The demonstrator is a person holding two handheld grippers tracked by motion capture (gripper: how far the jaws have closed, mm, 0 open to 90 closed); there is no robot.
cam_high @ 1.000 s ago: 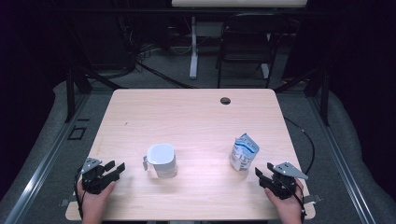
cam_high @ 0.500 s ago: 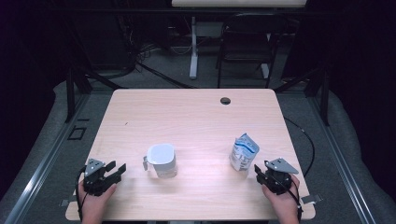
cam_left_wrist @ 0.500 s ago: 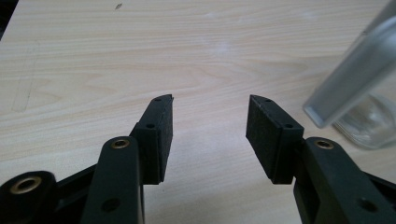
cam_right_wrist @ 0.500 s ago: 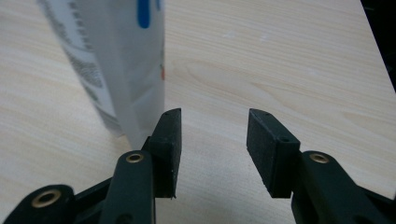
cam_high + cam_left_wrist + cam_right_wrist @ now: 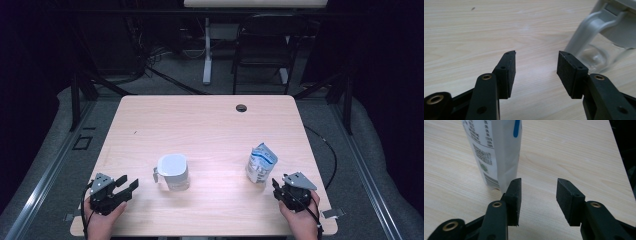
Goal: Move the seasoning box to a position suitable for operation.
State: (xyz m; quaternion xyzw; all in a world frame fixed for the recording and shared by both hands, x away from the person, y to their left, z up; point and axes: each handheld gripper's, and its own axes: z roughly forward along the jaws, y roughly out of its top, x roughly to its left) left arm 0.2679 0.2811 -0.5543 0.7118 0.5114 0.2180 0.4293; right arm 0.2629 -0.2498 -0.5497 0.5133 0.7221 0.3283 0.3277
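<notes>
Standing upright near the right front part of the table (image 5: 210, 125), a white and blue paper pouch (image 5: 261, 164) is seen just ahead of the right gripper (image 5: 278, 189), while a clear plastic jug (image 5: 173, 171) with a white lid and a grey handle (image 5: 586, 27) is set toward the left front, near the left gripper (image 5: 127, 186).

In the right gripper view, the pouch (image 5: 496, 150) is placed just beyond the left jaw, outside the gap; nothing is held between the jaws, which are spread apart and have just been closing somewhat. In the left gripper view, the jaws are likewise held apart with bare wood between them, and the jug is seen off to the right, untouched.

The pouch is judged to be light, soft and easily crumpled, and liable to tip if nudged at its top. A hold across its middle or upper body is advised, with gentle pressure. The jug is judged stiff, smooth and perhaps slippery; its handle is taken to be the safest place to be gripped.
</notes>
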